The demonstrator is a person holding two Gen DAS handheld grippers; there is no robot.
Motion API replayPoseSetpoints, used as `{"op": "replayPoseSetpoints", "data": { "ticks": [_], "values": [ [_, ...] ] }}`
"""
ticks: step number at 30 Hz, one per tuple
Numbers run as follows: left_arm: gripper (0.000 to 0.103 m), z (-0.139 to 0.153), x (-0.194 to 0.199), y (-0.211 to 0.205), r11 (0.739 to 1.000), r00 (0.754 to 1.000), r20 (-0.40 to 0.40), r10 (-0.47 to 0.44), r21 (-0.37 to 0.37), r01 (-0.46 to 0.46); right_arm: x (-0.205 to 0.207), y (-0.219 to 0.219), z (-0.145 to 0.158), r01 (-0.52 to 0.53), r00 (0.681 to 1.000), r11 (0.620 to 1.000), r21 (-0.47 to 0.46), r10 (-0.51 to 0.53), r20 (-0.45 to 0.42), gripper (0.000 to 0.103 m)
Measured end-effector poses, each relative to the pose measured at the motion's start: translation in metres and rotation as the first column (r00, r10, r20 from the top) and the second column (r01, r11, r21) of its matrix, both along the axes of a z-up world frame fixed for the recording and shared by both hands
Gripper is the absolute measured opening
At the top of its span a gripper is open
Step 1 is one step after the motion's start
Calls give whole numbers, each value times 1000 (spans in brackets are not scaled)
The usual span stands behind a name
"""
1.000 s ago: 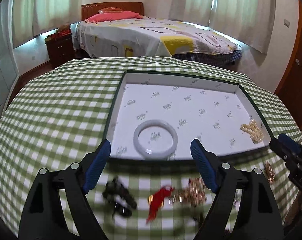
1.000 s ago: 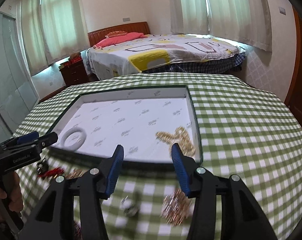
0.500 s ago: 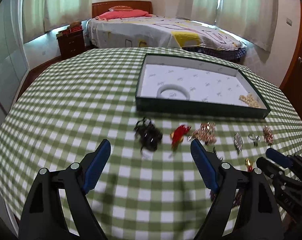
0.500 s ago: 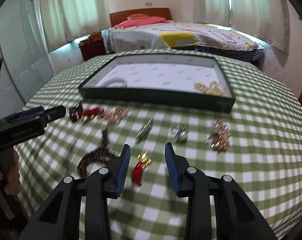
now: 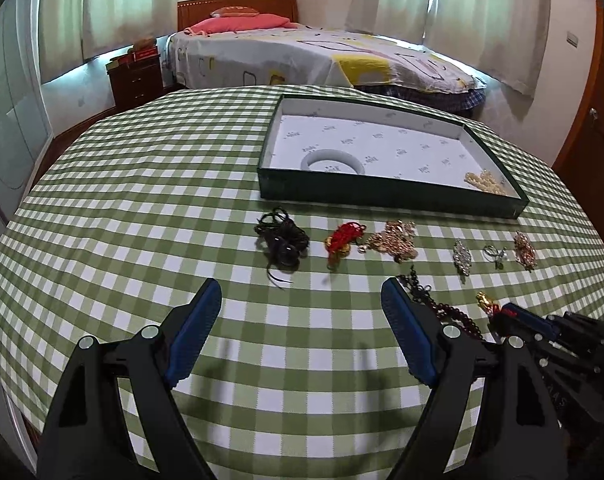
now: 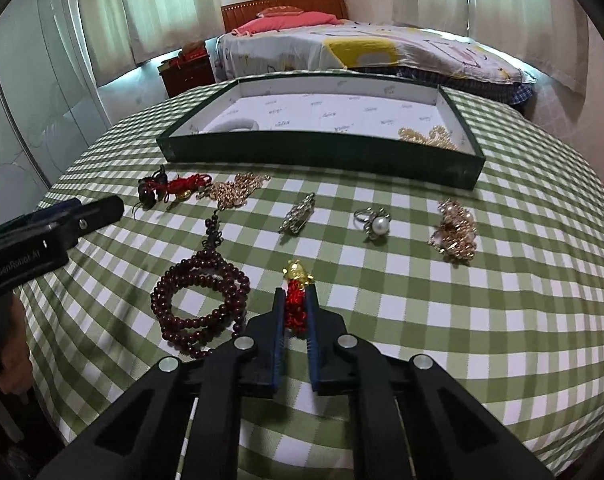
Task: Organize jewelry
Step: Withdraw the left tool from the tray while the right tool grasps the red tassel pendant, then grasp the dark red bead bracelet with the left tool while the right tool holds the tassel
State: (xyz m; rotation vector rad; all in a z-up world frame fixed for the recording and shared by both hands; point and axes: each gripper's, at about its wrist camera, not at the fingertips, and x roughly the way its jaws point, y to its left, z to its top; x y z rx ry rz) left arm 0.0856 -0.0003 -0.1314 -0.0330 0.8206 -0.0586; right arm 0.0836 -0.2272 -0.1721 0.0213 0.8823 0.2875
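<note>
While pinched between right hand-held gripper [image 6: 295, 300] pads | red-gold charm [image 6: 296, 296] | left hand-held gripper [image 5: 298, 312] spread

My two grippers [image 5: 298, 308] [image 6: 295, 300] are black plastic, with blue ribbed pads [image 5: 192, 334] inside the fingers, silver screws [image 6: 242, 343] at the joints, and faint lettering [image 6: 20, 264] on one side.

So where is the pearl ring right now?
In the right wrist view the pearl ring lies on the checked tablecloth, right of centre, between the silver brooch and the gold cluster.
</note>
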Motion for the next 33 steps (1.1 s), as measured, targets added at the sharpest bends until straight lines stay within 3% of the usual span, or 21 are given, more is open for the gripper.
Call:
{"op": "replayPoseSetpoints", "data": {
  "ticks": [17,33],
  "values": [
    [80,-2,-9,-55,992,992,3,-123,37,122,-14,-38,25,84,992,996,21,-85,92,10],
    [81,-35,-6,-96,987,982,-110,-155,31,159,-16,-67,18,149,985,985,88,-156,80,10]
  ]
}}
